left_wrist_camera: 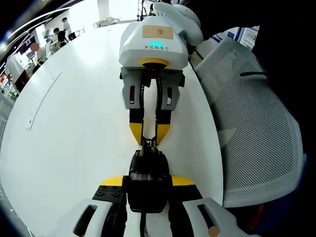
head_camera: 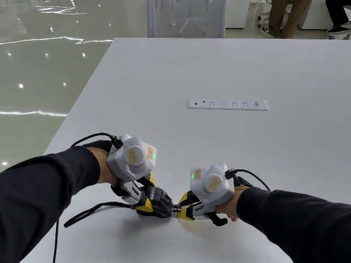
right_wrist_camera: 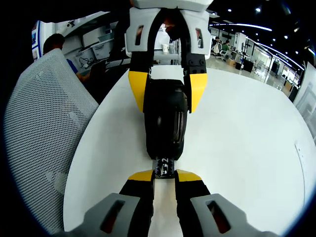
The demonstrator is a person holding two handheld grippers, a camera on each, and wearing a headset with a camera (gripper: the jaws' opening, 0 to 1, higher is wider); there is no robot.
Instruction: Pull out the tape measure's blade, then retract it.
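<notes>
- Your left gripper (left_wrist_camera: 148, 181) is clenched on the black case (right_wrist_camera: 167, 123) of the tape, low over the near end of the white table (head_camera: 230, 66). Your right gripper (right_wrist_camera: 164, 176) pinches the blade (right_wrist_camera: 163, 167) tip just beside the case.
- Only a short stub of blade shows. A skewed pull could slide that thin tip out of the 2 jaws and let it snap back.
- The case looks rounded and glossy, so it may twist in the left grip.
- The blade is a flat, printed strip, probably springy.
</notes>
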